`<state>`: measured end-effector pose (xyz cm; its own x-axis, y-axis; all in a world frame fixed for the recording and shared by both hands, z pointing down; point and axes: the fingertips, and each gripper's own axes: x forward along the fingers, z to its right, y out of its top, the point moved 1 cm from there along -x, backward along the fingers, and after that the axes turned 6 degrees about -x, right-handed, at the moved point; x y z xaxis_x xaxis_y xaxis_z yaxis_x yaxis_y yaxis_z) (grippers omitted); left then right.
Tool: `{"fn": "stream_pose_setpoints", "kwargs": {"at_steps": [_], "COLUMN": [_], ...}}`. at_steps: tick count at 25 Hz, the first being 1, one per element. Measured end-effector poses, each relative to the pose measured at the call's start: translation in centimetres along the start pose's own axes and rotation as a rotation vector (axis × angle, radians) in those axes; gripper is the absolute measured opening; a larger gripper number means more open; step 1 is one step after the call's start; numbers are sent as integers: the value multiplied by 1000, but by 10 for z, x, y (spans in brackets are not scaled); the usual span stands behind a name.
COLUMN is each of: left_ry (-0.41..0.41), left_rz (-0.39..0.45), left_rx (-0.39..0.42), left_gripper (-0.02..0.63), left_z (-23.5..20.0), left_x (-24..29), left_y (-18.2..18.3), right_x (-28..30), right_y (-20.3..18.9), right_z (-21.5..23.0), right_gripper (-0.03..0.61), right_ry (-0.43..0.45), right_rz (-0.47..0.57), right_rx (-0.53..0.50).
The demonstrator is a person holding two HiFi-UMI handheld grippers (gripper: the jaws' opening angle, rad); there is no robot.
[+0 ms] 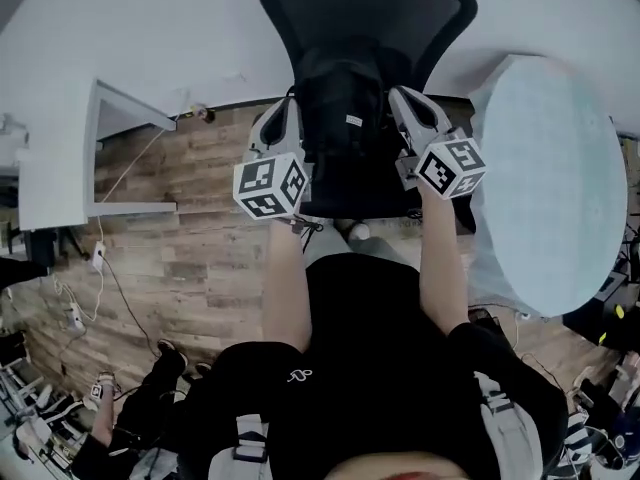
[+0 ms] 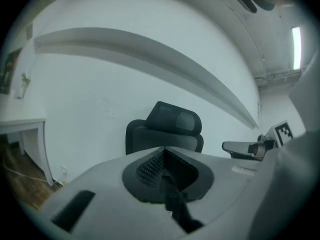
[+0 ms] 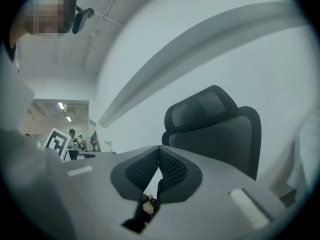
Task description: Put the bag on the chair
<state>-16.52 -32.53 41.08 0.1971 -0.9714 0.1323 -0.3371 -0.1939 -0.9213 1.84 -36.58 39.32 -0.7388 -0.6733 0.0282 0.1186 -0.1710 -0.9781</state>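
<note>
A black bag (image 1: 340, 118) stands upright over the seat of the black office chair (image 1: 365, 8), in front of its backrest; whether it rests on the seat I cannot tell. My left gripper (image 1: 283, 113) is at the bag's left shoulder and my right gripper (image 1: 405, 103) at its right. In the left gripper view the left gripper (image 2: 165, 156) is shut on a black bag strap (image 2: 176, 206) that hangs down from the pads. In the right gripper view the right gripper (image 3: 160, 156) pinches another black strap (image 3: 145, 209). The chair's backrest (image 3: 220, 124) rises just beyond.
A round white table (image 1: 560, 188) stands close on the right of the chair. A white desk (image 1: 60, 168) is at the left, with cables (image 1: 100, 258) trailing over the wooden floor. A white wall is behind the chair.
</note>
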Motion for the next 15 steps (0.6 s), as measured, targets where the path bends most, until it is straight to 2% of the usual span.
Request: {"fn": "stream_pose_setpoints", "kwargs": {"at_steps": [2, 5, 9, 12, 15], "left_ry": [16, 10, 4, 24, 84], "left_rz": [8, 10, 14, 40, 88], "left_rx": [56, 81, 125, 135, 126], "left_gripper": [2, 2, 2, 2, 2], "left_z": [16, 36, 54, 56, 49], "left_x": [-6, -14, -18, -22, -28], "left_y": [1, 0, 3, 10, 18], "right_x": [-13, -28, -39, -42, -46], "right_y": [4, 13, 20, 23, 26], "right_z": [-1, -6, -5, -6, -8], "right_gripper": [11, 11, 11, 11, 11], "right_ry": [-5, -3, -28, -32, -25], "right_rz": [-26, -33, -15, -6, 3], "right_rx": [-53, -114, -146, -168, -182]}}
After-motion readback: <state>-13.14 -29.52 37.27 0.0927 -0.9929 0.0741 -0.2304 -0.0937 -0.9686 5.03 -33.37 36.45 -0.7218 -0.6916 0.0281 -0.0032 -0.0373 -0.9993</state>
